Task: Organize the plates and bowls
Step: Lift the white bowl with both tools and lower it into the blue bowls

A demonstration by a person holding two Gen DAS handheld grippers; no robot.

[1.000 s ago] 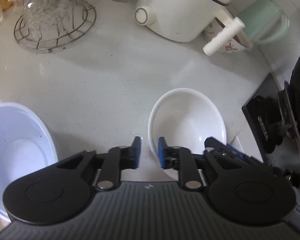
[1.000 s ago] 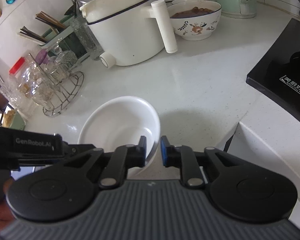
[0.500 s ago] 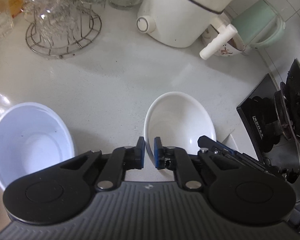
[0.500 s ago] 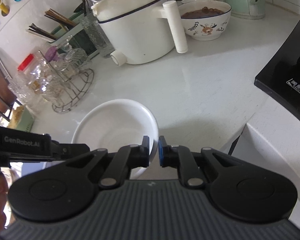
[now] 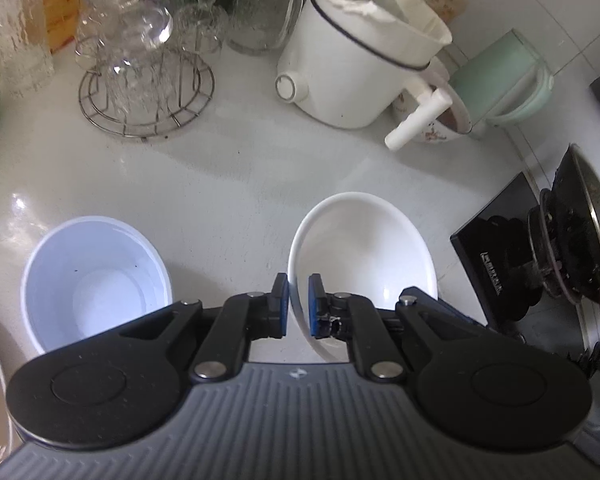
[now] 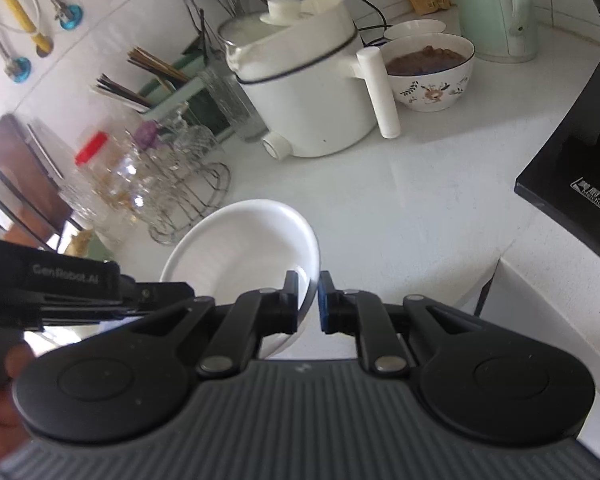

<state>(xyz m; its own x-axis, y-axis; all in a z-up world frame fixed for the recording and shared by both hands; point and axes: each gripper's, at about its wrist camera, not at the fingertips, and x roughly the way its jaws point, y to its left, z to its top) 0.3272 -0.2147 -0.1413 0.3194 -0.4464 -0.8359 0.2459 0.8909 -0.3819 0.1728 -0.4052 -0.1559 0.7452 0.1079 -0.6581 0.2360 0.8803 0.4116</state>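
A white bowl [image 5: 364, 252] is held between both grippers above the white counter. My left gripper [image 5: 298, 307] is shut on its left rim. My right gripper [image 6: 309, 303] is shut on its right rim, and the bowl [image 6: 240, 248] tilts in that view. A second, pale blue-white bowl [image 5: 96, 280] stands on the counter to the left of the held bowl. The left gripper's body [image 6: 60, 288] shows at the left in the right wrist view.
A white electric pot [image 5: 356, 68] with a long handle, a patterned bowl of food [image 6: 432, 72], a green kettle [image 6: 496, 8] and a wire rack of glasses [image 5: 148, 84] stand at the back. A black stove [image 5: 540, 264] is at the right.
Both grippers closed on the white bowl's rim and lifted it off the counter. The views rose, showing more of the back of the counter.
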